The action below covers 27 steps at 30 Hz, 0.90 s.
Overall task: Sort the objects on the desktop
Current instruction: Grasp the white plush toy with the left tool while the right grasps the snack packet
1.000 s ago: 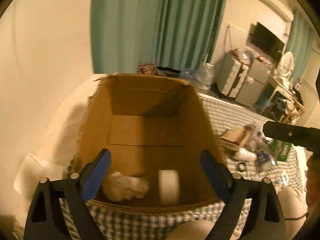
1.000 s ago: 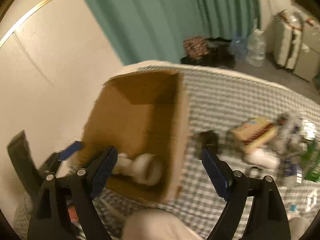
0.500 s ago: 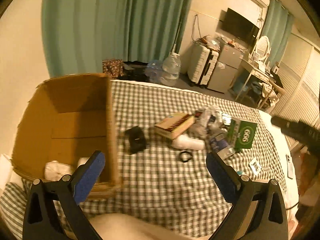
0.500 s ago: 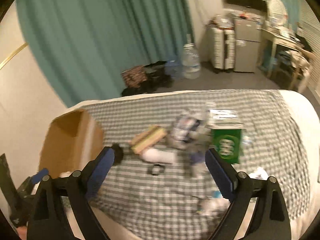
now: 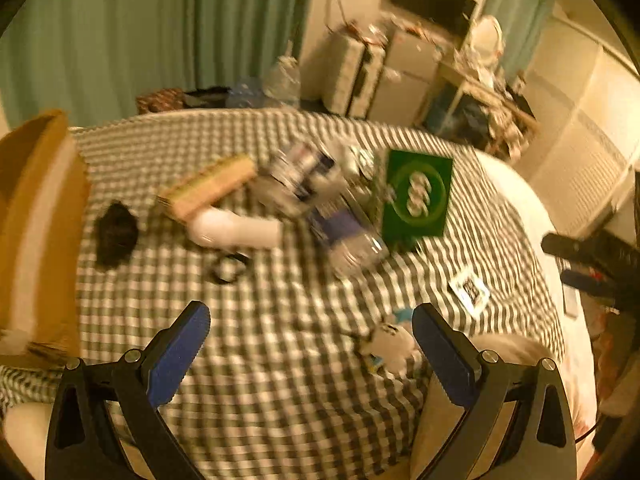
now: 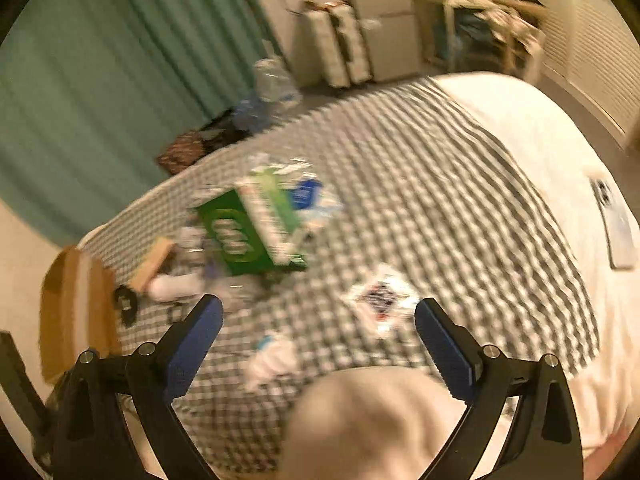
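Observation:
Loose objects lie on a checked cloth point(image 5: 280, 352): a green box point(image 5: 416, 196), a tan book point(image 5: 208, 190), a white roll point(image 5: 236, 228), a black pouch point(image 5: 116, 232), a black ring point(image 5: 228, 268), a small white packet point(image 5: 390, 344) and a printed card point(image 5: 470, 290). A cardboard box point(image 5: 36, 216) stands at the left. My left gripper point(image 5: 312, 352) is open and empty above the cloth's near part. My right gripper point(image 6: 318, 348) is open and empty; the green box point(image 6: 240, 232), card point(image 6: 380, 300) and white packet point(image 6: 272, 360) lie ahead of it.
Green curtains point(image 5: 160, 32), water bottles point(image 5: 280, 80), suitcases point(image 5: 356, 72) and a cluttered desk point(image 5: 488, 92) stand beyond the bed. A phone point(image 6: 618, 224) lies on the white bedding at the right. A knee point(image 6: 360, 420) fills the near edge of the right wrist view.
Both grippers have swung right, away from the cardboard box, which has slid to the left edge of both views. The pile of objects now sits ahead. Both stay open.

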{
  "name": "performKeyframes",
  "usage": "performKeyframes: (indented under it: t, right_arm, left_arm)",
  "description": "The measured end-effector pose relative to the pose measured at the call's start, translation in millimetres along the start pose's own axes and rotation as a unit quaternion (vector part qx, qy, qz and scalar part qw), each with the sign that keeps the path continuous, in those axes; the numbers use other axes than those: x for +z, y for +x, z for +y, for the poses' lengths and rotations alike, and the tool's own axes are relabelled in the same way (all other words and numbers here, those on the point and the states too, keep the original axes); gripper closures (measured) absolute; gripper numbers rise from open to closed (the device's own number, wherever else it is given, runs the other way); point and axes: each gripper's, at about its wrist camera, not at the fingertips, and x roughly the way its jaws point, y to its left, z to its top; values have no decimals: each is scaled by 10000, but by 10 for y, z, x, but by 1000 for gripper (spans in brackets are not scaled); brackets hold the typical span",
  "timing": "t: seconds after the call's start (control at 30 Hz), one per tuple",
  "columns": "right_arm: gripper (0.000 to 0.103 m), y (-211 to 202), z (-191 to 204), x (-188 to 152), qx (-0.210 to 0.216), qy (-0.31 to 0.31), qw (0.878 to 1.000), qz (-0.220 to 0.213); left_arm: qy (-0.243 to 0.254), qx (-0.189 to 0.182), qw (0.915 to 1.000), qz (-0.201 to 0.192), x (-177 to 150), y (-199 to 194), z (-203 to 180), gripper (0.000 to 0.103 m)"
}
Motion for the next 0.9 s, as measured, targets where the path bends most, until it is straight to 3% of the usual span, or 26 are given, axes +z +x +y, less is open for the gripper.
performKeyframes:
  t: [0.27,0.6,0.9]
  right_arm:
    - [6,558,-291,40,-496,-196,9968,603]
    - [6,1121,-354,17,-547,-590,9896,1191]
    - [6,1377,-324,-40,-593,-809,9818,1615]
  left_arm:
    - [594,-44,9971,469,-144,514,-428,0]
    - [994,-78,9900,997,-229,996,-730,0]
    - [763,-255,9884,1287,-271,1279,-752,0]
